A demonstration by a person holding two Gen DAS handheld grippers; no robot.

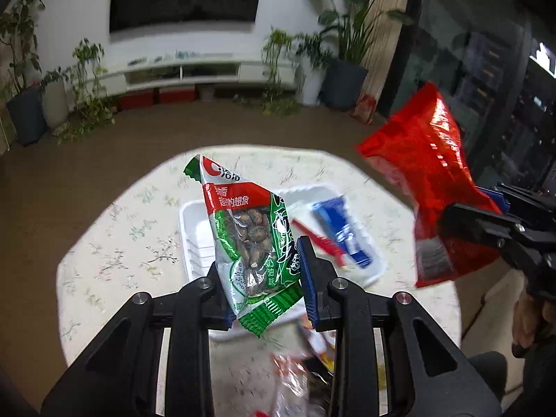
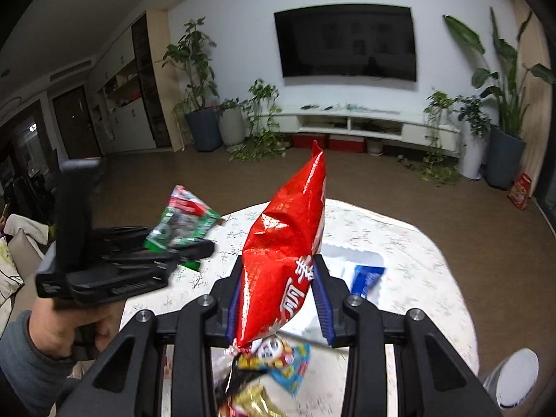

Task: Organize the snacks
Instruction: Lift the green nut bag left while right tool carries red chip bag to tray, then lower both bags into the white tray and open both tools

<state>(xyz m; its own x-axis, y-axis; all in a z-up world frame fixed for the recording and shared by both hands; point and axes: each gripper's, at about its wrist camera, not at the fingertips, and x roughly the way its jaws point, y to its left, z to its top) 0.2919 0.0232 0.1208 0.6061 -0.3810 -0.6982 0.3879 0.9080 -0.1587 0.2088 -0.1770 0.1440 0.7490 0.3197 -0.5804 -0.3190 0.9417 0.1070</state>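
Observation:
My left gripper [image 1: 259, 260] is shut on a green and white nut packet [image 1: 248, 239], held up above the white tray [image 1: 194, 222]. The same packet [image 2: 180, 224] shows at the left of the right wrist view, in the left gripper [image 2: 194, 248]. My right gripper [image 2: 278, 278] is shut on a red snack bag [image 2: 285, 253] that stands upright between the blue pads [image 2: 321, 299]. In the left wrist view the red bag [image 1: 431, 187] hangs at the right in the right gripper [image 1: 451, 219]. A blue packet [image 1: 344, 229] and a red stick lie in the tray.
The tray sits on a table with a floral cloth [image 1: 114, 250]. Several loose snack packets [image 2: 278, 365] lie near the table's front edge. A hand [image 2: 66, 330] holds the left gripper's handle. Brown floor, potted plants [image 2: 198, 104] and a TV wall lie beyond.

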